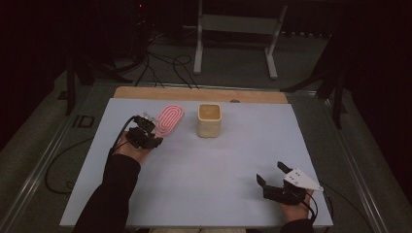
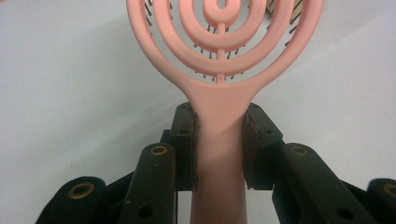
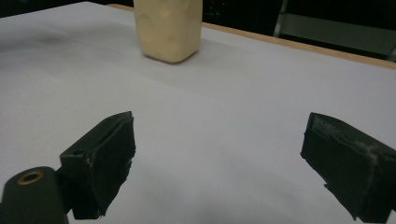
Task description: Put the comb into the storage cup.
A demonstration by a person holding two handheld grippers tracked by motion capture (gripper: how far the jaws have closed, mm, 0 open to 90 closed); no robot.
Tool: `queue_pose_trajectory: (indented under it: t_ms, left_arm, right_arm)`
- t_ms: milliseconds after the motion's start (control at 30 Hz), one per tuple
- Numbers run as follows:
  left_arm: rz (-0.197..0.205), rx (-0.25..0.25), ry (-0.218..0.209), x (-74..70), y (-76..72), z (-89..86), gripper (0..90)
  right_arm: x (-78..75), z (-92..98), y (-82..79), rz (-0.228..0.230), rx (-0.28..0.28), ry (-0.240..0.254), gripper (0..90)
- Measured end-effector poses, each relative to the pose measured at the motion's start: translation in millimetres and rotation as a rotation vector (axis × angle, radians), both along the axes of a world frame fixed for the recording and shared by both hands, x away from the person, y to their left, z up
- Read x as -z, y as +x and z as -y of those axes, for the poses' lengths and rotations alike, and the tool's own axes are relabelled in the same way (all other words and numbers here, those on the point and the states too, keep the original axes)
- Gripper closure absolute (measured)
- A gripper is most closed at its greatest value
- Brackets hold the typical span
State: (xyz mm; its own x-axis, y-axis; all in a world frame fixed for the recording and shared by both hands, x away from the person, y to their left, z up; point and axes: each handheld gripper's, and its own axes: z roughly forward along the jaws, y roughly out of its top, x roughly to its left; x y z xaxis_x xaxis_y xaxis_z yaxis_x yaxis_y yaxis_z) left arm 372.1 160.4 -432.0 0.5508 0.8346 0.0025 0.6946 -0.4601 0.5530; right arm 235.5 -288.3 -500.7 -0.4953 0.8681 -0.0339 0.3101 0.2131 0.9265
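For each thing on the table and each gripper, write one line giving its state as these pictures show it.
pink hairbrush: handle clamped between the left gripper's pads, bristles facing away from the camera.
cream cup: upright, open top, standing free on the table.
left gripper: shut on the brush handle.
right gripper: open, nothing between its jaws.

Dark room, grey floor [image 1: 233,68], white metal frame [image 1: 238,29], trailing cables [image 1: 165,65]

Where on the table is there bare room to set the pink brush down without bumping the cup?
The widest bare patch is the middle of the white table, between the left gripper and the open right gripper. The right side beyond the cream cup is also bare. It is tightest at the far left, where the pink brush hangs beside the cup.
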Motion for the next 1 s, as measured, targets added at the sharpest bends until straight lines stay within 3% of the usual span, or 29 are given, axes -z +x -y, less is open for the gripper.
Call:
queue_pose_trajectory:
  t_ms: [367, 633, 1000]
  left_arm:
    - [0.065, 0.025, -0.002, -5.1, -8.1, 5.0, 69.9]
    - [0.116, 0.046, -0.011, -14.7, -12.6, 5.9, 69.9]
    - [0.158, 0.089, -0.006, -22.8, -14.1, 17.3, 69.9]
  right_arm:
    - [-0.2, -3.1, 2.9, -0.015, -0.015, 0.004, 9.6]
    - [-4.3, -3.7, 11.2, -0.056, -0.025, 0.04, 9.2]
    - [-13.1, -16.1, 22.5, -0.084, -0.066, 0.016, 9.2]
